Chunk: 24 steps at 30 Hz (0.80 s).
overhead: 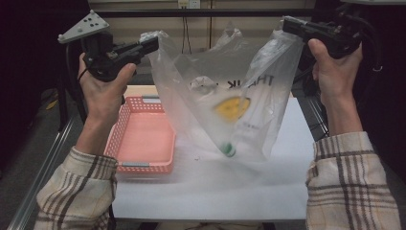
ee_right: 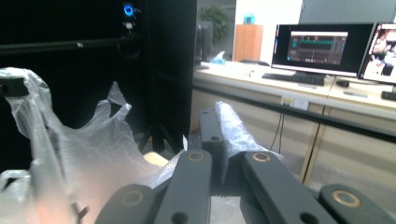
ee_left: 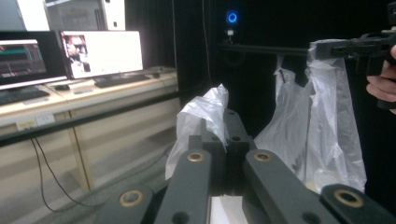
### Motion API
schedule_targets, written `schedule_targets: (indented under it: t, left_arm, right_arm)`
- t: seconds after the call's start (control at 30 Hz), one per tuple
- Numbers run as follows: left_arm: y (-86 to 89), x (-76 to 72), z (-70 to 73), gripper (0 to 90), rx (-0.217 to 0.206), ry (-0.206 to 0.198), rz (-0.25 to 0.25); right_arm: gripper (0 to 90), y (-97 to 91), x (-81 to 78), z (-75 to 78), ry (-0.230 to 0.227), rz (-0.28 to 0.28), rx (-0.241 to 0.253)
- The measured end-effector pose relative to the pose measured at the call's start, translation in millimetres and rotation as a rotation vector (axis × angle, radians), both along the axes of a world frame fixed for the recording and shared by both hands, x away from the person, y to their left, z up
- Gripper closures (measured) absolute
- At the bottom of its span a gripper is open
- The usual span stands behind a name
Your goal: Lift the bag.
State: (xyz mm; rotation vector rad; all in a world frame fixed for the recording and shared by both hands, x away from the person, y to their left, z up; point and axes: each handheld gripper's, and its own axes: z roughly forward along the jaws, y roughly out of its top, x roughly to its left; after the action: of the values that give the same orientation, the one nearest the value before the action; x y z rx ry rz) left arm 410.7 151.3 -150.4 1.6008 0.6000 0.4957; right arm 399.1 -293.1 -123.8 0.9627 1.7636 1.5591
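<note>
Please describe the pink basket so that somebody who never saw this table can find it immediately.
Start at the white table top. On its left part, under the left gripper and left of the hanging clear plastic bag, lies the pink basket. It is shallow and rectangular with lattice walls, the one pink thing there, and it looks empty.

Both hands raised; left gripper (overhead: 152, 44) and right gripper (overhead: 287, 24) jaws clamped closed.
</note>
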Motion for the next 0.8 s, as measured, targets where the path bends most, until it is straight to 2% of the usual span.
schedule_targets:
  t: [0.17, 0.27, 0.33, 0.4, 0.47, 0.57, 0.8]
  left_arm:
    - [-5.1, 3.5, -10.3, 90.0, 0.003, 0.02, -0.005]
    - [-6.4, 2.3, -8.1, 90.0, 0.003, 0.015, -0.011]
    - [-8.1, 0.1, -7.4, 90.0, -0.003, 0.011, -0.013]
    - [-10.2, -1.5, -10.4, 90.0, 0.013, 0.008, -0.014]
    - [-12.4, -1.8, -17.8, 90.0, 0.031, 0.014, -0.013]
    - [-13.4, 0.8, -29.5, 90.0, 0.035, 0.033, -0.017]
    - [-15.2, 11.1, -63.9, 90.0, 0.063, 0.103, -0.004]
  right_arm:
    - [90.0, 0.4, 7.9, -13.9, 0.025, -0.006, -0.003]
    - [90.0, -1.6, 11.8, -12.8, 0.023, -0.004, 0.008]
    - [90.0, -2.1, 15.4, -10.4, 0.03, -0.012, -0.002]
    - [90.0, -3.2, 15.3, -14.1, 0.031, -0.005, 0.003]
    - [90.0, -5.4, 14.8, -25.1, 0.042, -0.005, 0.008]
    - [90.0, -10.1, 12.2, -47.9, 0.079, -0.014, 0.014]
    - [90.0, -18.5, 6.9, -97.1, 0.158, -0.026, -0.023]
